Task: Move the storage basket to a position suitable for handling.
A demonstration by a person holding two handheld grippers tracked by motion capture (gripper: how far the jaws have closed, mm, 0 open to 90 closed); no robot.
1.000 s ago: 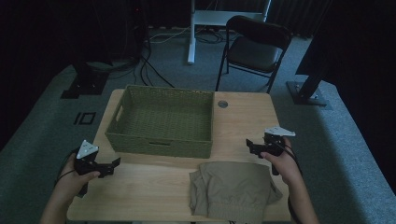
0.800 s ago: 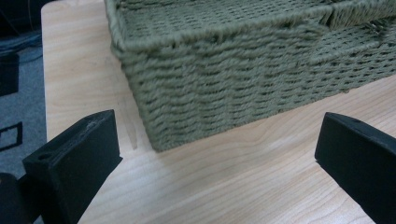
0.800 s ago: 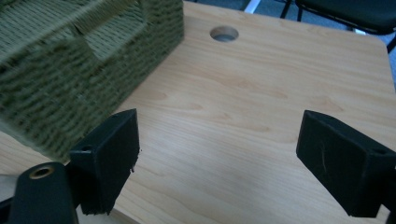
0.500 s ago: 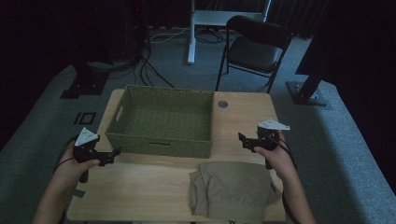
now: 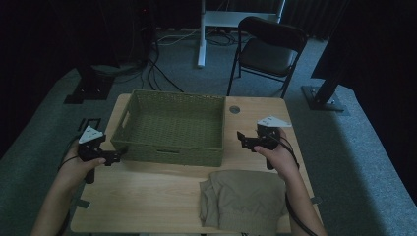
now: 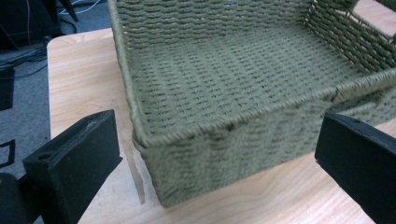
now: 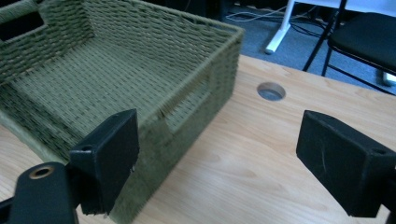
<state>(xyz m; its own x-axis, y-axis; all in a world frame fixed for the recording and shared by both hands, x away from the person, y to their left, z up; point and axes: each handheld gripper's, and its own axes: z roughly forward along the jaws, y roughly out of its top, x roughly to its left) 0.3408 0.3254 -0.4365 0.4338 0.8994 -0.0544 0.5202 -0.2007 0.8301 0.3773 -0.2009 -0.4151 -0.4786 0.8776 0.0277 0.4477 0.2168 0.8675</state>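
You had both grippers up at the sides of the woven basket (image 5: 169,127), and neither one had taken hold of anything. Your left gripper (image 5: 114,156) sat just beside the basket's near left corner, its jaws spread wide, with that corner framed between them in the left gripper view. Your right gripper (image 5: 244,140) hovered just off the basket's right wall, jaws likewise spread, pointing toward the side with the handle slot (image 7: 187,109).

The basket stood empty in the middle of the table (image 5: 142,196), toward the far edge, with nothing lying on its woven floor. The folded cloth (image 5: 243,199) lay flat at the near right of the table, close to your right forearm and apart from the basket.

As a judgement: the work looked barely begun. You seemed to be lining up to grasp the basket from both sides, perhaps to shift or lift it, but no contact was made. The cloth was untouched and outside the basket, so if it was meant to go in, that whole step was left.
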